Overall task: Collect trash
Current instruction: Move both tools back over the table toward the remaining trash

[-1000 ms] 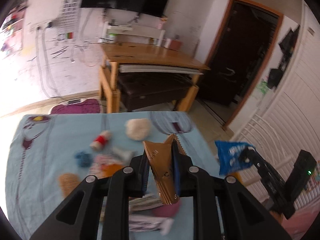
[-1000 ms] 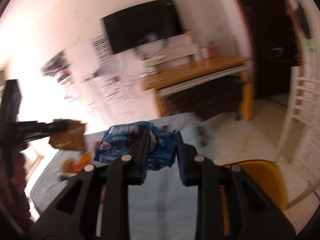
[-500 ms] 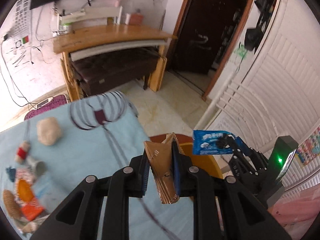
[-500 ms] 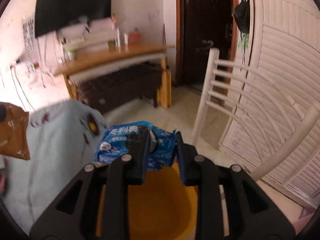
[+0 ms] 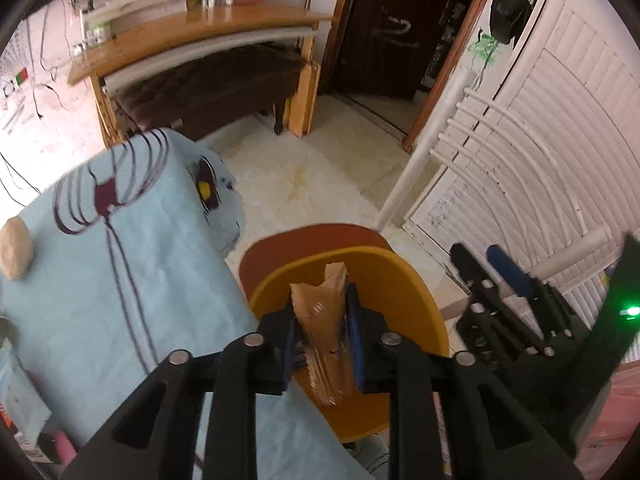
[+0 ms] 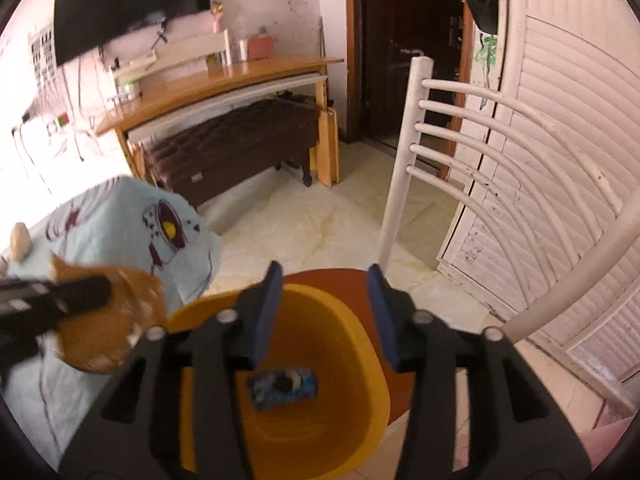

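Note:
My left gripper (image 5: 322,310) hangs over the yellow bin (image 5: 416,292) with a brown wrapper (image 5: 320,332) upright between its pads. Its jaws are opening, but the wrapper still fills the gap and touches both pads. In the right wrist view the same brown wrapper (image 6: 108,328) shows blurred at the left, under the left gripper's finger (image 6: 60,296). My right gripper (image 6: 325,276) stands above the yellow bin (image 6: 360,344), jaws opening, nothing between them. A blue wrapper (image 6: 285,386) lies on the bin's bottom. The right gripper (image 5: 476,252) also appears at the right of the left wrist view.
The bin stands on a red-brown chair seat (image 5: 312,240) with a white slatted back (image 6: 404,160). The table under a light-blue cloth (image 5: 120,280) touches the bin's left side; a beige lump (image 5: 16,248) lies on it. A wooden desk (image 5: 192,36) and white louvred doors (image 6: 560,160) stand behind.
My left gripper swung right from over the table to above the bin, carrying the brown wrapper. My right gripper opened and the blue wrapper dropped into the bin.

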Demonstrator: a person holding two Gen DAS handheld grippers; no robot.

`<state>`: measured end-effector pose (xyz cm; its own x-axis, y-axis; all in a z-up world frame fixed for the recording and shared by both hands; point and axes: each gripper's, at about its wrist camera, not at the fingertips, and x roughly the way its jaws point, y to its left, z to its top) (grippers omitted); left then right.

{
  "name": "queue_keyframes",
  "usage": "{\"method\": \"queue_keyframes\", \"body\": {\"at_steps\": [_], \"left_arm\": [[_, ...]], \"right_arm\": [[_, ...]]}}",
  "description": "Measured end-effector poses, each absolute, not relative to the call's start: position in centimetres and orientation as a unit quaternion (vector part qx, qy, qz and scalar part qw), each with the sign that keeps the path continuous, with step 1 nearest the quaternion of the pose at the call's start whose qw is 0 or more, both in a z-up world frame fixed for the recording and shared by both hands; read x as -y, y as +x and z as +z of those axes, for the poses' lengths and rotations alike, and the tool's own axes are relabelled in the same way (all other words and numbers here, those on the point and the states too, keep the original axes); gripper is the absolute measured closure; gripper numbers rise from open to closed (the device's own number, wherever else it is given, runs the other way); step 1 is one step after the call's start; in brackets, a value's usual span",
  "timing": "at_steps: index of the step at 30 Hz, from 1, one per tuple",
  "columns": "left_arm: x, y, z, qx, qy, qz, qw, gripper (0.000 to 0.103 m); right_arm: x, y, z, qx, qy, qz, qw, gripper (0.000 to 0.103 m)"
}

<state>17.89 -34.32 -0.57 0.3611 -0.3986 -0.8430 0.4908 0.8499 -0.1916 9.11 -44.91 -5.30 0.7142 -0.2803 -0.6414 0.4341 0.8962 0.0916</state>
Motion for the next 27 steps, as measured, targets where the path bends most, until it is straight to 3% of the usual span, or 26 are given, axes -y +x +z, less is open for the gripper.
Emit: {"method": "queue_keyframes", "body": {"at_steps": [1, 2, 3, 4, 12, 16, 23, 27], "left_arm": [[34.2, 18.1, -0.8, -0.499, 0.046, -0.272, 0.822, 0.048], [34.3, 18.1, -0.9, -0.500, 0.044, -0.274, 0.821, 0.035], [34.2, 18.1, -0.9, -0.499, 0.040, -0.277, 0.820, 0.013], [34.1, 18.1, -0.9, -0.495, 0.035, -0.278, 0.823, 0.010], [30.9, 16.9, 0.3, -0.479, 0.007, -0.271, 0.835, 0.010], [28.2, 15.5, 2.2, -0.444, 0.002, -0.261, 0.857, 0.007], [21.6, 12.7, 5.4, -0.389, -0.004, -0.232, 0.892, 0.007], [17.2, 12.0, 6.7, -0.376, -0.008, -0.199, 0.905, 0.007]], "right_arm": [[45.1, 8.9, -5.0, -0.318, 0.123, -0.195, 0.919, 0.059], [45.2, 8.7, -4.7, -0.313, 0.128, -0.194, 0.921, 0.059], [45.2, 8.5, -4.6, -0.308, 0.134, -0.191, 0.922, 0.058], [45.3, 8.4, -4.4, -0.306, 0.137, -0.189, 0.923, 0.054], [43.5, 8.1, -3.0, -0.280, 0.134, -0.156, 0.938, 0.051], [42.4, 7.9, -2.2, -0.265, 0.135, -0.135, 0.945, 0.038], [39.2, 7.6, -0.6, -0.241, 0.137, -0.062, 0.959, 0.038], [36.5, 7.6, 0.3, -0.233, 0.132, -0.013, 0.963, 0.029]]}}
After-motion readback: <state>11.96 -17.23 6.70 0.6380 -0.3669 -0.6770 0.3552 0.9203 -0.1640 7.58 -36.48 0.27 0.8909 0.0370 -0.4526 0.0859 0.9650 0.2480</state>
